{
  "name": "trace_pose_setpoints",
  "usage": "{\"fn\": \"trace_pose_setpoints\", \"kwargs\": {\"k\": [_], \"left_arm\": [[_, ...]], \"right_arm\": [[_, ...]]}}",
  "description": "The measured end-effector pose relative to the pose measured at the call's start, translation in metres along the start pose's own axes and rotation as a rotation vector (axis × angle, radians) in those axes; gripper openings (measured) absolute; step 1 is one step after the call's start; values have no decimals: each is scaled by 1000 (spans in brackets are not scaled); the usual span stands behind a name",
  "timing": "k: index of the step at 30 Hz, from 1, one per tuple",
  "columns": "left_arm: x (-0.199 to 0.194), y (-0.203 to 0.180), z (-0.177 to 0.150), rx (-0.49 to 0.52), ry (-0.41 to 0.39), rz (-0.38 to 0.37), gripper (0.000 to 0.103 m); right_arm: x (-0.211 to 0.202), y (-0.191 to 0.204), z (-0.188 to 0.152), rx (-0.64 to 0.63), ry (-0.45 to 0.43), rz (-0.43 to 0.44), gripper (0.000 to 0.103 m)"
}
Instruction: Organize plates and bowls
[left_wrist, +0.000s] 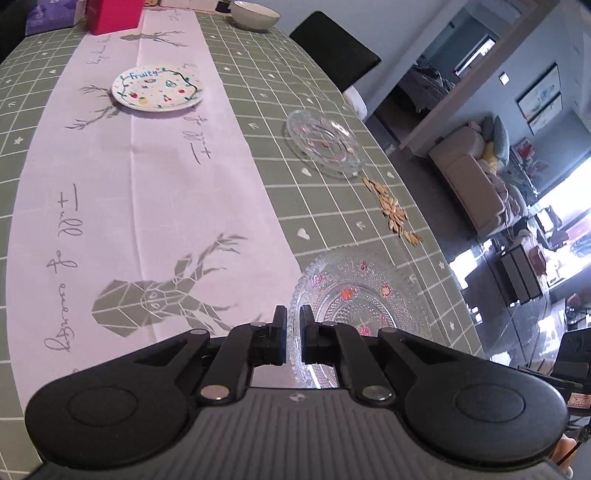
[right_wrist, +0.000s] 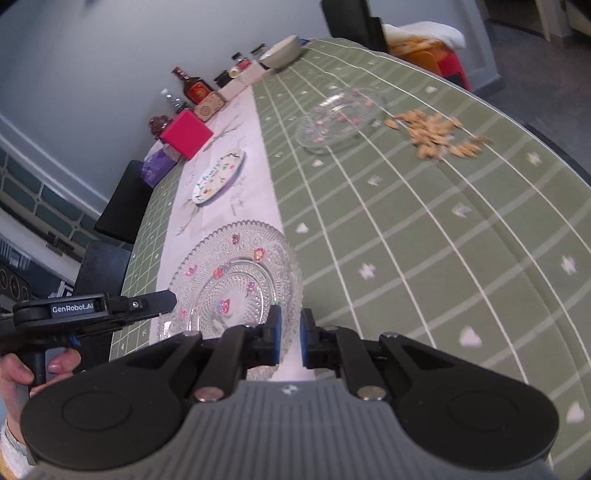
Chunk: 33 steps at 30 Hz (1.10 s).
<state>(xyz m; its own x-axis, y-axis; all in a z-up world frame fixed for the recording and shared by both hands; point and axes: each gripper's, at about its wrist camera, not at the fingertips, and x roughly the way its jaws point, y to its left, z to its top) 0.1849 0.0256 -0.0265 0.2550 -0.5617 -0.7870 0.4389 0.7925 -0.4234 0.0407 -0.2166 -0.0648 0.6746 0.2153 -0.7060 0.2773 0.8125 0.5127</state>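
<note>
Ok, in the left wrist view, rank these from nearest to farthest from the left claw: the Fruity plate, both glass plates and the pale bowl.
1. Beaded glass plate, right at the left claw, just to its right.
2. Smaller glass plate, farther up near the table's right edge.
3. Fruity plate, on the white runner, to the left.
4. Pale bowl, at the far end.

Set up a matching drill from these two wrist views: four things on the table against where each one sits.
Things:
1. Fruit-print plate
2. Pink box
3. Scattered seeds
4. Near glass plate

Places:
A. Just past the far glass plate, on the green cloth
B. Between the two grippers' jaws
C. Alone on the pale runner
D. Beside the purple pack

Pairs: 1-C, 2-D, 3-A, 4-B
</note>
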Motion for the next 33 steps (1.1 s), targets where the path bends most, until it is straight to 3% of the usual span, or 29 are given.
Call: {"fn": "trace_pose_setpoints", "kwargs": {"k": [8, 12, 14, 18, 22, 33], "left_arm": [[26, -7, -22, 8, 125, 36, 8], [33, -21, -30, 100, 127, 114, 8], [37, -27, -34, 151, 132, 162, 1], [40, -34, -37, 148, 161, 112, 0], [41, -35, -38, 157, 139, 140, 0], [32, -33, -34, 121, 91, 131, 0]], "right_arm": [[-17, -21, -32, 45, 24, -14, 8], [-13, -26, -47, 49, 57, -14, 9], [-11, -27, -52, 44, 66, -25, 9], [-12, -21, -55, 17, 55, -38, 4], [-8, -19, -56, 15, 72, -50, 5], [-2, -25, -68, 38, 118, -62, 5]]}}
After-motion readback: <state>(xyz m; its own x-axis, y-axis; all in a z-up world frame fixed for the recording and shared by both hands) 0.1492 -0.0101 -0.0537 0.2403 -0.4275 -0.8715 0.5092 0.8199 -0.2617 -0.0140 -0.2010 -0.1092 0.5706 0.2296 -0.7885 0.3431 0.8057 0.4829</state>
